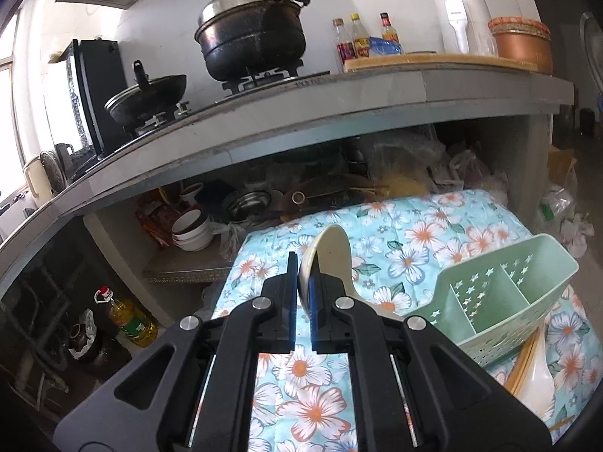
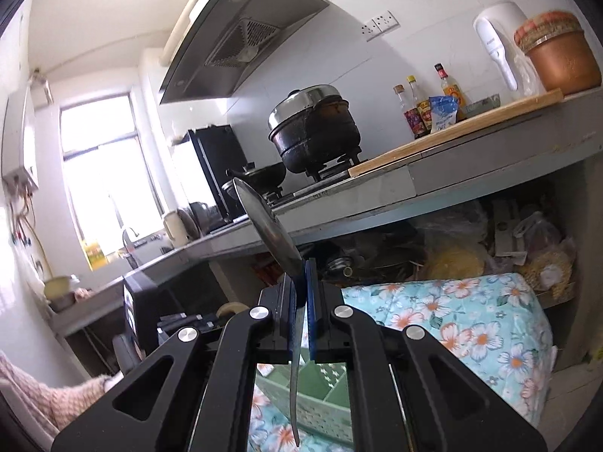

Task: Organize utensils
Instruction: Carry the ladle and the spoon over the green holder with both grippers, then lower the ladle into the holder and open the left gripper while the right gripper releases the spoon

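My left gripper (image 1: 304, 282) is shut on a cream plastic rice spoon (image 1: 331, 260), its bowl sticking up past the fingertips. It hovers above the floral cloth (image 1: 433, 233), left of a pale green utensil caddy (image 1: 501, 301) lying tilted with its compartments open toward me. Chopsticks and a cream spoon (image 1: 535, 369) lie under the caddy's near edge. My right gripper (image 2: 301, 278) is shut on a metal spoon (image 2: 264, 222), bowl up and handle hanging down. It is held high over the green caddy (image 2: 316, 399), seen below between the arms.
A grey stone counter (image 1: 339, 101) runs behind with a stove, black pots (image 1: 252, 34), sauce bottles (image 1: 361, 37) and a chopping board. Under it are stacked bowls (image 1: 192, 229), bags and pans. An oil bottle (image 1: 128, 320) stands on the floor at left.
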`<state>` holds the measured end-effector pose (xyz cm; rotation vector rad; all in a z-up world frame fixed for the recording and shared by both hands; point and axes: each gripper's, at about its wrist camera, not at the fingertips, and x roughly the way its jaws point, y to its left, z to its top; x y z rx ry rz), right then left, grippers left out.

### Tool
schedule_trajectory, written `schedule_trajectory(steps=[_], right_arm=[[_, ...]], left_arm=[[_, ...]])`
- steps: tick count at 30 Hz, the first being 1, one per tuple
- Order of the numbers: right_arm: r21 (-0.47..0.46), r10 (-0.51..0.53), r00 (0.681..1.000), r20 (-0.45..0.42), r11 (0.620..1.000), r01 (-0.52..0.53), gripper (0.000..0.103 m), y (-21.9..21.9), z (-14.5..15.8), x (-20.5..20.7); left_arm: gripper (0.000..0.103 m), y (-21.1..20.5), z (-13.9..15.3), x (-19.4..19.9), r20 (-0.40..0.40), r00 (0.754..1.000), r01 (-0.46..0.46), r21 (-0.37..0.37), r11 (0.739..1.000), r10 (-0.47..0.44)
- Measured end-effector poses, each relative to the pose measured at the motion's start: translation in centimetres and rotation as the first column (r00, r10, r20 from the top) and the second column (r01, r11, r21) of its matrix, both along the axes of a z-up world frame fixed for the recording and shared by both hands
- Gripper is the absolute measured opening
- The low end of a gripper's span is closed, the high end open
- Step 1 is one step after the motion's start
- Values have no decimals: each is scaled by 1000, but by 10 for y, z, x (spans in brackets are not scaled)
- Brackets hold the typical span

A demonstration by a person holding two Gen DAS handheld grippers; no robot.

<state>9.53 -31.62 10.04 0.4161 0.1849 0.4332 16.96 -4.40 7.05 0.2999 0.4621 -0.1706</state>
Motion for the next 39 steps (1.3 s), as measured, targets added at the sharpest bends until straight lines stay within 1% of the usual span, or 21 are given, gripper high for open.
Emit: schedule_trajectory(steps=[2,5,7,8,9,10,11,12,13,14,16,17,19,23,27,31,32,34,35,36,39], right_arm=[[30,9,1000,6,1000,-9,5,-5,0,8],[41,6,1000,16,999,-6,5,-9,1,17],[33,-3,1000,19,999,2,5,-9,0,26],[22,-9,1000,17,1000,8,5,-8,-2,32],[13,-8,1000,12,1000,8,5,-8,-4,37],[9,-6,1000,7,1000,6,5,-7,-8,41],[1,-8,1000,3,1000,8,5,-7,-13,46],[-10,-12,1000,-1,1000,12,5,-6,-16,49],[-22,-18,1000,-9,1000,18,5,-5,-20,54],[-29,-21,1000,-19,999,20,5,-4,-25,58],[-32,-13,999,-46,999,11,6,-4,-38,68],[-38,-14,998,-64,999,11,6,-4,-44,74],[-43,-2,995,-100,999,-2,6,-2,-55,80],[-68,8,986,-168,998,-20,6,2,-75,87],[-62,25,975,-219,997,-40,7,-1,-90,86],[-57,18,964,-264,998,-35,9,-5,-97,82],[-53,17,964,-265,998,-33,10,-6,-98,79],[-49,8,964,-265,999,-22,25,-9,-96,75],[-46,4,965,-261,999,-17,29,-10,-95,72],[-48,-1,966,-259,999,-12,36,-11,-93,69],[-67,-13,967,-254,998,-4,42,-9,-86,64]], left_arm=[[4,-3,-5,1,-6,1000,4,8,1000,-4],[5,-6,-10,4,-26,1000,13,4,1000,-13],[8,-5,-13,5,-47,999,19,-21,1000,-20],[8,-3,-14,6,-58,998,23,-48,999,-26],[13,-1,-14,6,-64,998,25,-69,997,-29],[22,0,-14,6,-67,997,27,-83,996,-33],[28,3,-14,6,-70,997,29,-106,994,-37],[37,5,-14,5,-70,997,31,-129,991,-40],[41,8,-14,4,-66,997,34,-153,988,-44],[43,9,-14,3,-62,997,37,-167,985,-48],[50,13,-14,-1,-50,997,46,-189,981,-56],[51,15,-13,-4,-42,997,49,-204,978,-59],[57,20,-13,-9,-33,997,54,-230,972,-63],[61,31,-17,-15,-35,998,46,-274,961,-58],[63,43,-26,-19,-61,997,29,-319,947,-51],[64,54,-35,-22,-93,995,12,-345,939,-47],[64,56,-37,-23,-100,994,9,-349,937,-46],[64,61,-39,-26,-106,993,5,-359,933,-46],[64,63,-40,-27,-107,993,5,-364,931,-47],[64,64,-40,-28,-109,993,4,-367,930,-47],[64,67,-42,-32,-114,992,4,-375,927,-50]])
